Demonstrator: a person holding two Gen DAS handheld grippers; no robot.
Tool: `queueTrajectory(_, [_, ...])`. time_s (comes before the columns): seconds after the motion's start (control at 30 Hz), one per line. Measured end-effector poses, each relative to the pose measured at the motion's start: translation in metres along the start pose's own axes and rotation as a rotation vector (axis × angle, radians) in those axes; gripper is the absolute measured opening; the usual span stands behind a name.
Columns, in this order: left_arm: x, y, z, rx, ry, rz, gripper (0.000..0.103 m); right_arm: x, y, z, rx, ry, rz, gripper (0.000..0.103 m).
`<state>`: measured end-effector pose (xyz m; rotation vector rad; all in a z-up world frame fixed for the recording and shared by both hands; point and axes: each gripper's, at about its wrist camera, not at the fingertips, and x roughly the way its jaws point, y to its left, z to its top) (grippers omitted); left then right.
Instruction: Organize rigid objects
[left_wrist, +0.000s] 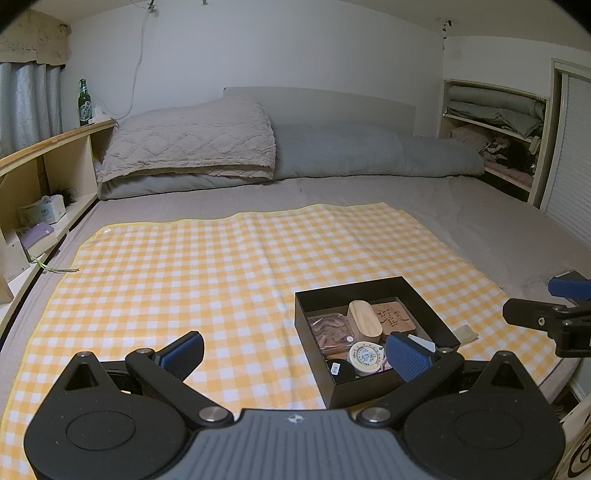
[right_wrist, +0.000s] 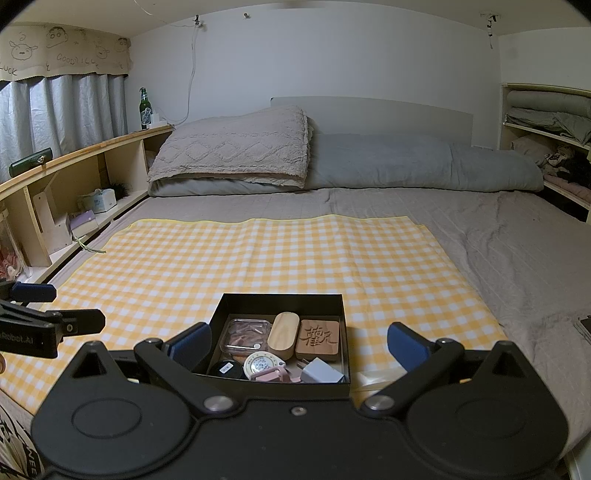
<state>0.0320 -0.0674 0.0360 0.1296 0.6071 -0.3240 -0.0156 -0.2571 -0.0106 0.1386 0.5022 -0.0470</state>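
box: black box (right_wrist: 280, 306) on checked cloth (right_wrist: 258, 254), 6 o'clock, right view; wooden case (right_wrist: 283, 335), carved block (right_wrist: 318, 339), charger (right_wrist: 320, 370) inside
grippers: left gripper (left_wrist: 291, 350) and right gripper (right_wrist: 299, 345) spread wide, empty
progress: looks near done; cloth bare

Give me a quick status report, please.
Left tool open, empty. Right tool open, empty, above black box. Box full of small items on checked cloth. Nothing in the way.

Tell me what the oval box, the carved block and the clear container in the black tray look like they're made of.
Oval box: pale wood, smooth matte, faint grain showing. Carved block: darker, reddish wood, with a character cut into its top. Clear container: see-through and glossy, probably plastic, though glass can't be ruled out. Black tray: thin matte walls, possibly cardboard or metal.
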Motion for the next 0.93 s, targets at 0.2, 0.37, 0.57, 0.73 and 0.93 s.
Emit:
queueTrajectory(0.2, [-0.0001, -0.0002, 0.0000, 0.000, 0.000, 0.001, 0.103, -0.0001, 0.0000, 0.0000, 0.000, 0.000, 0.000, 0.103])
queueTrajectory(0.37, [-0.0002, 0.0001, 0.0001, 0.000, 0.000, 0.001, 0.103, 0.0000, 0.0002, 0.0001, 0.000, 0.000, 0.000, 0.103])
queueTrajectory(0.57, [-0.0004, 0.0004, 0.0001, 0.002, -0.001, 0.000, 0.103, 0.0000, 0.0002, 0.0000, -0.001, 0.000, 0.000, 0.103])
queueTrajectory(0.73, [-0.0001, -0.0005, 0.0007, 0.001, 0.004, 0.009, 0.103, 0.0000, 0.0003, 0.0001, 0.000, 0.001, -0.001, 0.103])
queueTrajectory(0.93, [0.0004, -0.0016, 0.0005, -0.003, 0.012, 0.015, 0.103, 0.0000, 0.0004, 0.0004, 0.000, 0.001, 0.000, 0.103])
